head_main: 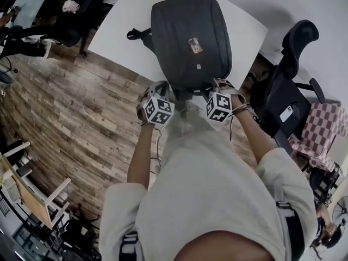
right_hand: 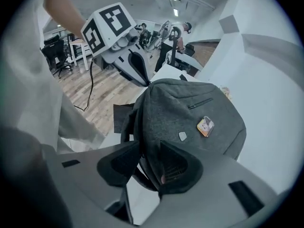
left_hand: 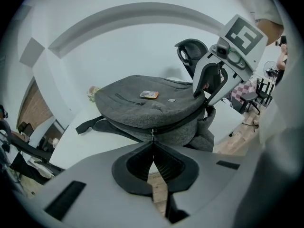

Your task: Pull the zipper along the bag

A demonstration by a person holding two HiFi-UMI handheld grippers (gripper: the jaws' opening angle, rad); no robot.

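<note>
Bag is showing grey woven cloth, matt, bit fuzzy; zipper pull is glinting like metal. Left gripper & right gripper are looking matt grey plastic w/ black ribbed pads. Table is looking smooth white; floor wood-grain planks.

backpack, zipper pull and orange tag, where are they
backpack (head_main: 185,31), head view, middle of grey front
zipper pull (left_hand: 152,133), left gripper view, its metal tab
orange tag (right_hand: 205,126), right gripper view, its centre

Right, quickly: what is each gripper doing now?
Left gripper: closed, pinching the zipper pull.
Right gripper: jaws wide apart, apparently clamped on the near edge of the bag.
</note>
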